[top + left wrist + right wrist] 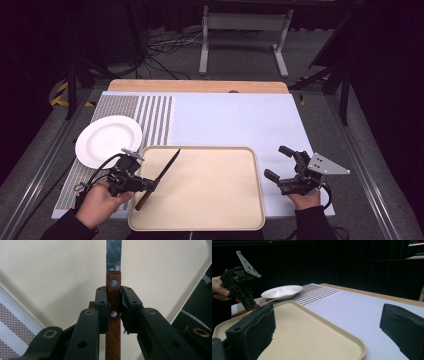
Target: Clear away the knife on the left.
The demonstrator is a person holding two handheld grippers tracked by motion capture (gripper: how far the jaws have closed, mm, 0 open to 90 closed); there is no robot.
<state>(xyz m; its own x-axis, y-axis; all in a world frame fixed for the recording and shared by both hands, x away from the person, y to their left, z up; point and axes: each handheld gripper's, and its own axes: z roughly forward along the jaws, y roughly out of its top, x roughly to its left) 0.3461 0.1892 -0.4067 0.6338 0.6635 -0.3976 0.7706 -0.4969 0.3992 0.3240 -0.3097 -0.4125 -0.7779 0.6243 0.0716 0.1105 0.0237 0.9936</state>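
High view shows the left gripper (152, 185) pinching the knife (159, 178) by its wooden handle over the tray's (210, 220) left edge, while the right gripper (279, 162) waits spread beside the tray. The grip is narrow, so the long blade could swing or slip down and hit the plate (100, 145).

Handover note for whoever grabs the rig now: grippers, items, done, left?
Left gripper: shut on the knife, jaws clamped across its wooden handle, blade pointing up the tray.
Right gripper: open, holding nothing, just right of the tray.
Plate: nothing on it, on the striped mat left of the tray.
Done: knife gripped.
Left: whether the knife rests on the tray or is lifted is unclear; it likely still needs placing and releasing.
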